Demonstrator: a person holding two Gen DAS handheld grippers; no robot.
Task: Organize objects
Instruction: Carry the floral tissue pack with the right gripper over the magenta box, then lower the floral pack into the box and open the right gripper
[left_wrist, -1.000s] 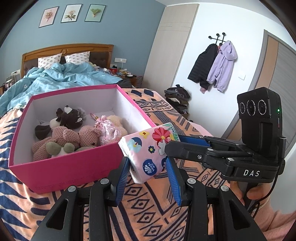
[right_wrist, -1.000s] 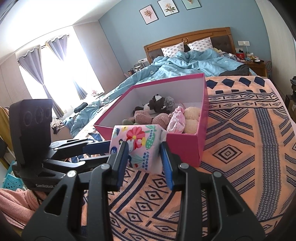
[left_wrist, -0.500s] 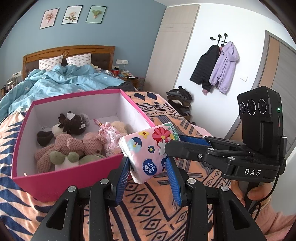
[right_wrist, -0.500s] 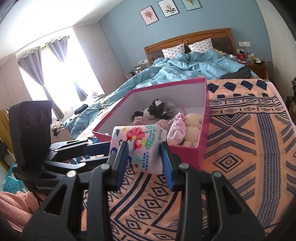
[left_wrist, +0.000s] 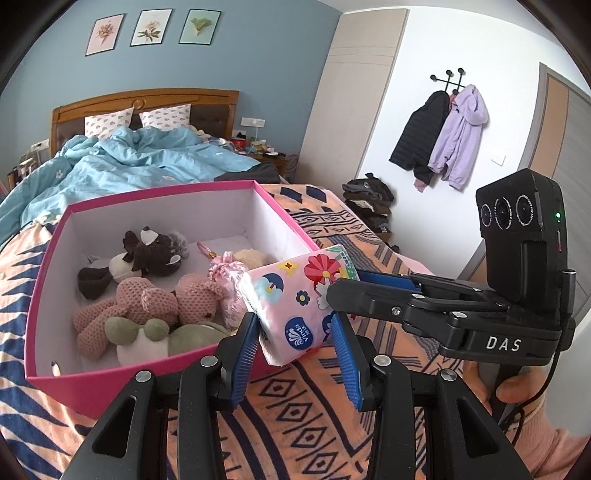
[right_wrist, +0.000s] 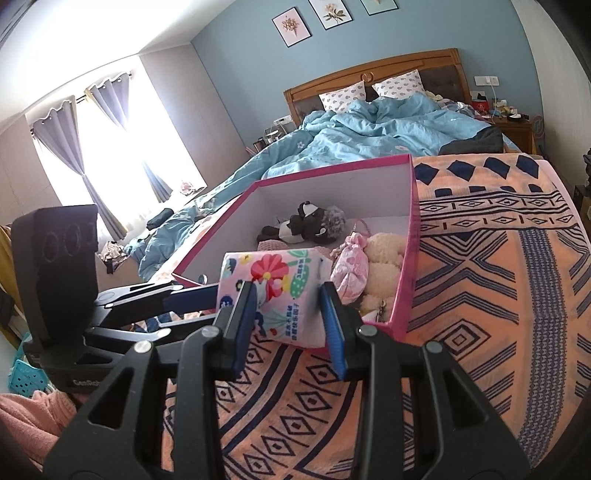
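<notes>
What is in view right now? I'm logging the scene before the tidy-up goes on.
tissue pack: one, pink floral, held over the box's near corner.
storage box: one, magenta, open, on the bedspread.
plush toys: several, brown, pink, green, cream, inside the box.
bedspread: one, orange and navy, bed's foot.
duvet: one, light blue, rumpled.
jackets: two, black and lilac, wall hooks.
left claw: shut on the pack.
right claw: shut on the pack.

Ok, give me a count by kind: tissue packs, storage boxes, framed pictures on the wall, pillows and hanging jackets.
Tissue pack: 1
Pink box: 1
Framed pictures: 3
Pillows: 2
Hanging jackets: 2
Total: 9
</notes>
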